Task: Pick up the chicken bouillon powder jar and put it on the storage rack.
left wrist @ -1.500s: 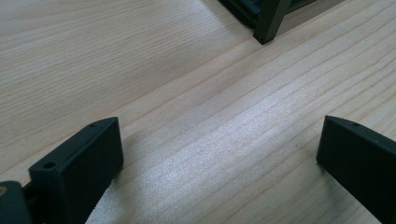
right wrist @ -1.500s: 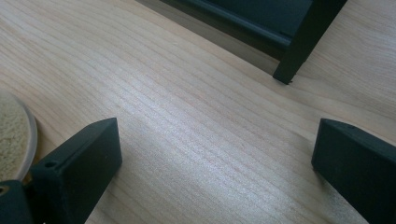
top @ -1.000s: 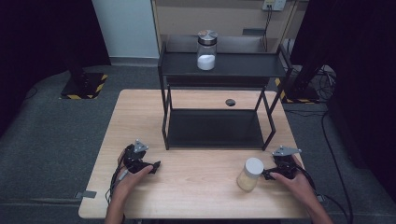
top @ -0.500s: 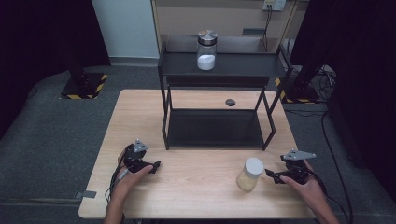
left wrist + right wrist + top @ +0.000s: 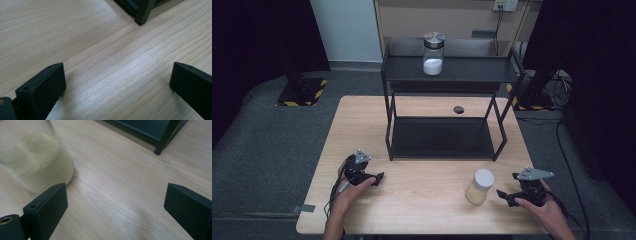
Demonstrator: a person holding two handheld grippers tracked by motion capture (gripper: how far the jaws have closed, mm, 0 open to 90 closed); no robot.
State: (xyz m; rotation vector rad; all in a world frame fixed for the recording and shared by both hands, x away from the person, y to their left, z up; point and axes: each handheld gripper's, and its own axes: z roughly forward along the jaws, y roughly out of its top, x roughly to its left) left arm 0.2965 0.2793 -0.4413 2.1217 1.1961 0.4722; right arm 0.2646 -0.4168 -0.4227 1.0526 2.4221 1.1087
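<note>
The right tongs (image 5: pixel 504 196) are spread wide with nothing between them, just beside a white-lidded jar (image 5: pixel 479 187) of yellowish powder standing upright on the table (image 5: pixel 422 200). The left tongs (image 5: pixel 377 177) are also spread and empty, near the table's front left. A metal-lidded glass jar (image 5: pixel 433 53) holding white powder stands on the black shelf rack (image 5: pixel 472 75).

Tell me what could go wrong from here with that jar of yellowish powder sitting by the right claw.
The jar stands free near the table's front edge, with the open right claw just beside it, apart from it. A sideways nudge from that claw might tip it or push it toward the edge. The two-tier rack is some way back, so carrying the jar there could knock a rack leg or the other jar on the top shelf.
</note>
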